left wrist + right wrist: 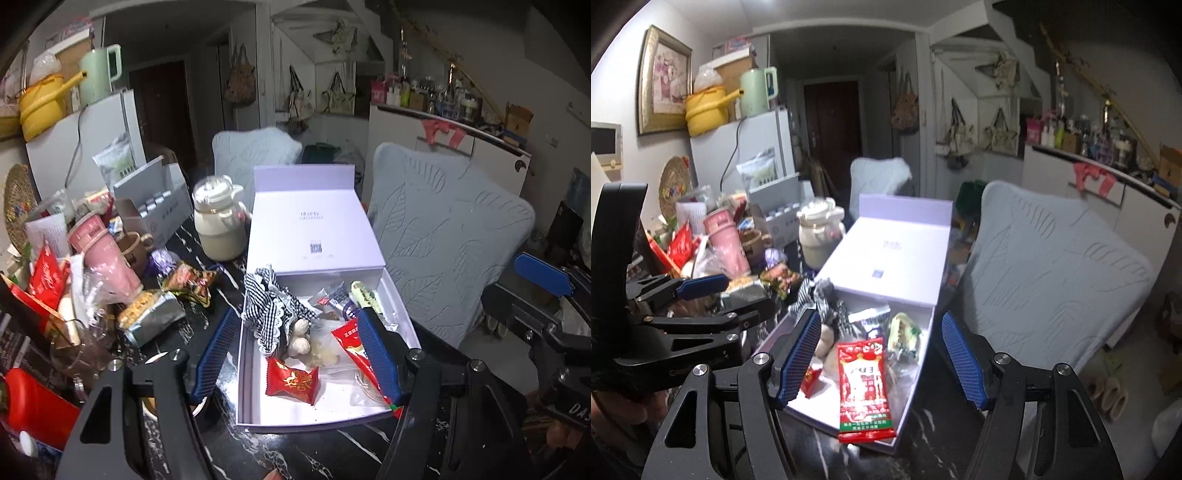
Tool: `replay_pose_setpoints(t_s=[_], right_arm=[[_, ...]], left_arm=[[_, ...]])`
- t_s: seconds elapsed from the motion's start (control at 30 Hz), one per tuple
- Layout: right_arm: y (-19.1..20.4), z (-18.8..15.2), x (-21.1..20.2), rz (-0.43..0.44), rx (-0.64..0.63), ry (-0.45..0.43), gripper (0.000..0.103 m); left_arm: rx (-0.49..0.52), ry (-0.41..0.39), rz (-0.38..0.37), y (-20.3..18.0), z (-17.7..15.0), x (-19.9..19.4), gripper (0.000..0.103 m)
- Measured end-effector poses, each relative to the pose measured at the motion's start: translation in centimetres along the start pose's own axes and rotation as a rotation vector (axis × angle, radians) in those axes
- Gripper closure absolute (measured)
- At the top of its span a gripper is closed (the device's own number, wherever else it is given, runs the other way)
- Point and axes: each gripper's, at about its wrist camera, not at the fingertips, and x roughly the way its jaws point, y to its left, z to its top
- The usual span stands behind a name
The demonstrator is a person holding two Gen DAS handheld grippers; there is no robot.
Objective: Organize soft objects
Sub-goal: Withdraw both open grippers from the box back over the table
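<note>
An open white box (295,413) lies on the dark marble table, its lid folded back. Inside lie a black-and-white checked cloth (271,302), small cream plush balls (300,338), a red candy packet (291,380), a long red snack packet (865,384), a green packet (905,334) and clear wrappers. My left gripper (297,356) is open and empty, its fingers straddling the box's left wall. My right gripper (881,363) is open and empty above the box's near end, over the long red packet. The left gripper also shows in the right wrist view (701,284).
Left of the box the table is crowded: a cream kettle (219,221), pink cups (103,254), a brown mug (135,243), snack bags (188,282), a silver packet (151,317), a red bag (40,406). Two pale-blue covered chairs (443,236) stand behind and to the right.
</note>
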Motion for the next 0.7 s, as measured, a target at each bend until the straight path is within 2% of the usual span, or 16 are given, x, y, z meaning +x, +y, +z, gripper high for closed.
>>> replay_pose_setpoints(t_s=[0.07, 0.2, 0.27, 0.37, 0.5, 0.53, 0.57, 0.63, 0.7], right_arm=[[0.0, 0.1, -1.1, -0.003, 0.006, -0.018, 0.029], [0.4, 0.1, -3.6, -0.017, 0.005, -0.053, 0.027], [0.6, 0.1, -4.8, -0.033, 0.000, -0.065, 0.022], [1.2, -0.1, -6.5, -0.073, -0.011, -0.084, 0.021], [1.7, -0.5, -9.0, -0.084, -0.010, -0.110, 0.016], [1.8, -0.8, -9.6, -0.086, -0.007, -0.117, 0.016], [1.9, -1.0, -10.2, -0.089, -0.003, -0.121, 0.016], [2.1, -1.4, -10.9, -0.090, -0.002, -0.122, 0.014], [2.3, -2.0, -11.6, -0.090, 0.005, -0.121, 0.014]], left_arm=[[0.007, -0.028, 0.000, -0.2, 0.0, -1.5, 0.035], [0.028, -0.082, 0.000, -0.7, -0.3, -4.8, 0.035], [0.036, -0.103, 0.007, -0.9, -0.4, -6.1, 0.035], [0.046, -0.131, 0.003, -1.2, -0.9, -8.3, 0.035], [0.046, -0.171, 0.011, -1.4, -2.1, -10.9, 0.035], [0.049, -0.178, 0.017, -1.5, -2.5, -11.5, 0.028], [0.050, -0.184, 0.019, -1.5, -2.8, -11.9, 0.016], [0.046, -0.208, 0.021, -1.6, -3.7, -12.9, 0.007], [0.040, -0.223, 0.023, -1.7, -4.6, -14.0, 0.007]])
